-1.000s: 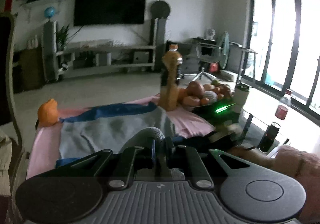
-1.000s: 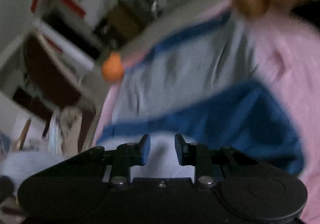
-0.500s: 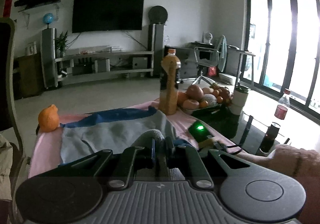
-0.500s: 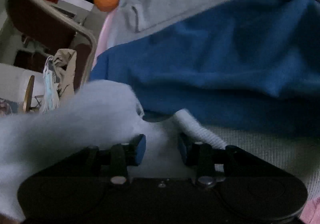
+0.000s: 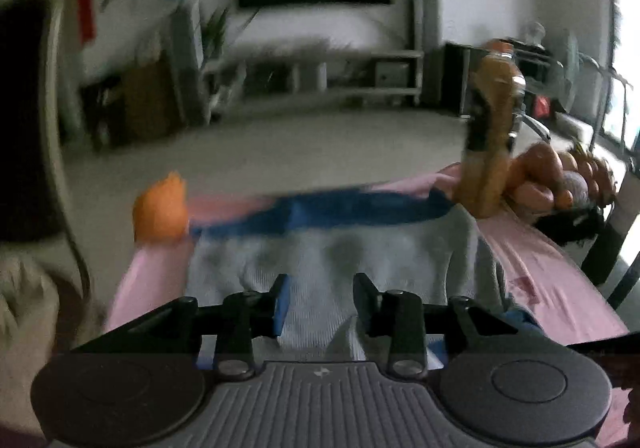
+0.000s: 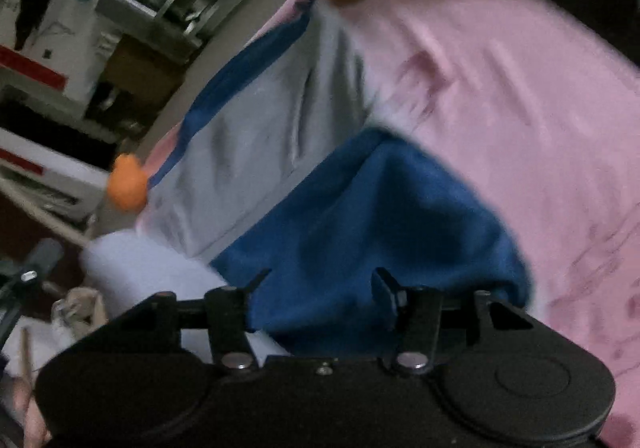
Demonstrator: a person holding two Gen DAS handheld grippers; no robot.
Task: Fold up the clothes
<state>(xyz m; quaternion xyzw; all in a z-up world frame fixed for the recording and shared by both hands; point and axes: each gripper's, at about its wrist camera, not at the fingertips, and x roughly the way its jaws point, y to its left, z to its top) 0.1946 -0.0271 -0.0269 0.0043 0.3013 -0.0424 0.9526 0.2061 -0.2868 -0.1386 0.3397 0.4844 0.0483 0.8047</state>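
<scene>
- Garment [image 5: 340, 248]: grey and blue, lies spread on the pink cloth [image 5: 536, 260] covering the bench, from the near edge to the far edge; a blue fold [image 6: 380, 215] lies toward the near edge.
- Left gripper [image 5: 318, 298]: jaws opening, part-way apart, above the grey fabric; nothing pinched.
- Right gripper [image 6: 320, 288]: jaws opening, moderately wide, over the blue fold; no grip visible.
- Orange fruit [image 5: 160, 211]: far left corner.
- Bottle [image 5: 488, 135]: upright, far edge.
</scene>
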